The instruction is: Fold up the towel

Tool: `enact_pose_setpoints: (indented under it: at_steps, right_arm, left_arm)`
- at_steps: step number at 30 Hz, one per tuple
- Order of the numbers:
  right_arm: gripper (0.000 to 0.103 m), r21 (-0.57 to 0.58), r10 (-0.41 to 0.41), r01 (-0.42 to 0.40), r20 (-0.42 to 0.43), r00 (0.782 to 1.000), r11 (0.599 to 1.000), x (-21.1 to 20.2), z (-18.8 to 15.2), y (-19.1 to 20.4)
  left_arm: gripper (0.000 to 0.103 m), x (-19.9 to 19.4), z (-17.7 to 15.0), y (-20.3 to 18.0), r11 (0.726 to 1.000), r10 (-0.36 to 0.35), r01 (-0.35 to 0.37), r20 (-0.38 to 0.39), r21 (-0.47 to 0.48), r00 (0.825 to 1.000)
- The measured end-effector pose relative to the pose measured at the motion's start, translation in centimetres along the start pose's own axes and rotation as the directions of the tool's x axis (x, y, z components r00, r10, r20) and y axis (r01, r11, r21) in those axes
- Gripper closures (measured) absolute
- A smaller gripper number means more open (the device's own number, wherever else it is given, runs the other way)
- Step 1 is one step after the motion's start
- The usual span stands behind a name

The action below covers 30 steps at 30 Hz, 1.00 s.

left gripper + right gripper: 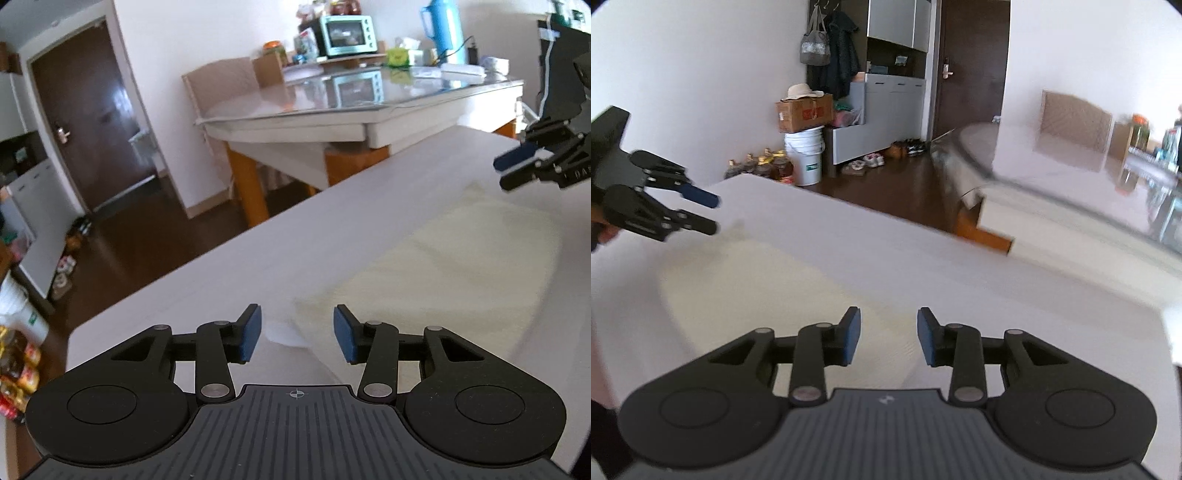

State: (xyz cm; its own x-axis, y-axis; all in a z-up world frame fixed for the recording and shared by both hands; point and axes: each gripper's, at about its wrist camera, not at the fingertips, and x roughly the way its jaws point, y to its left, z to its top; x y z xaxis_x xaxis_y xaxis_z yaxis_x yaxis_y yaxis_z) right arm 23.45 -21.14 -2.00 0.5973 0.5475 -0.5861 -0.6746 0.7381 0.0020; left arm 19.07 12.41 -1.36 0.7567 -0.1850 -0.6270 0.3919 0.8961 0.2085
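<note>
Left claw [297, 334]: jaws partly apart, nothing between pads, hanging over near corner of towel [443, 266].
Right claw [888, 336]: same, empty above towel's other end.
Towel: flat on white table [258, 258], apparently already doubled.
Remaining: likely one more fold.

white table [332, 221] bears a blurred, seemingly folded cream towel [461, 258].

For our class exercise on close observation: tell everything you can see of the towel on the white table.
The towel is pale cream, soft cloth by its look, blurred in both views. It lies flat on the white table, apparently already folded into a rectangle, with a layered corner near the left tongs. The right tongs hover over its other end. Both tongs stand open; nothing grips it.
</note>
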Motion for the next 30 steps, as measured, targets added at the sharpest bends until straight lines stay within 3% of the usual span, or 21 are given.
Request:
enact_pose_setpoints:
  at_steps: [4, 7, 14, 19, 24, 27, 30]
  right_arm:
    - [0.077, 0.045, 0.017, -0.015, -0.047, 0.999, 0.999, 0.0, -1.4, 1.6]
    - [0.078, 0.064, 0.015, -0.01, -0.078, 0.997, 0.998, 0.3, -2.1, 2.0]
    - [0.08, 0.037, -0.031, 0.035, -0.101, 0.994, 0.999, 1.4, -1.6, 0.1]
    - [0.077, -0.048, -0.089, 0.085, -0.091, 0.992, 0.995, 3.1, -0.7, -1.0]
    - [0.073, -0.156, -0.129, 0.116, -0.078, 0.989, 0.981, 4.3, 0.0, -0.9]
    - [0.073, -0.167, -0.147, 0.135, -0.059, 0.987, 0.977, 3.1, 0.1, -0.3]
    - [0.067, -0.147, -0.13, 0.125, -0.022, 0.991, 0.981, 0.6, -0.4, 0.8]
  left_arm:
    - [0.056, 0.6, -0.8, -1.6, 0.999, -0.01, 0.011, -0.037, 0.033, 0.999]
    - [0.057, 0.5, -1.1, -2.2, 1.0, -0.004, 0.005, -0.036, 0.031, 0.999]
    - [0.057, -1.8, -2.2, -4.8, 0.995, -0.094, 0.096, -0.059, 0.024, 0.994]
    - [0.056, -3.8, -2.6, -8.3, 0.988, -0.153, 0.155, -0.063, 0.023, 0.986]
    - [0.047, -4.9, -2.4, -11.2, 0.976, -0.217, 0.218, -0.057, 0.015, 0.975]
    - [0.046, -5.7, -2.2, -10.8, 0.975, -0.221, 0.222, -0.05, 0.011, 0.974]
    - [0.038, -6.4, -2.0, -8.9, 0.986, -0.167, 0.166, -0.029, -0.012, 0.986]
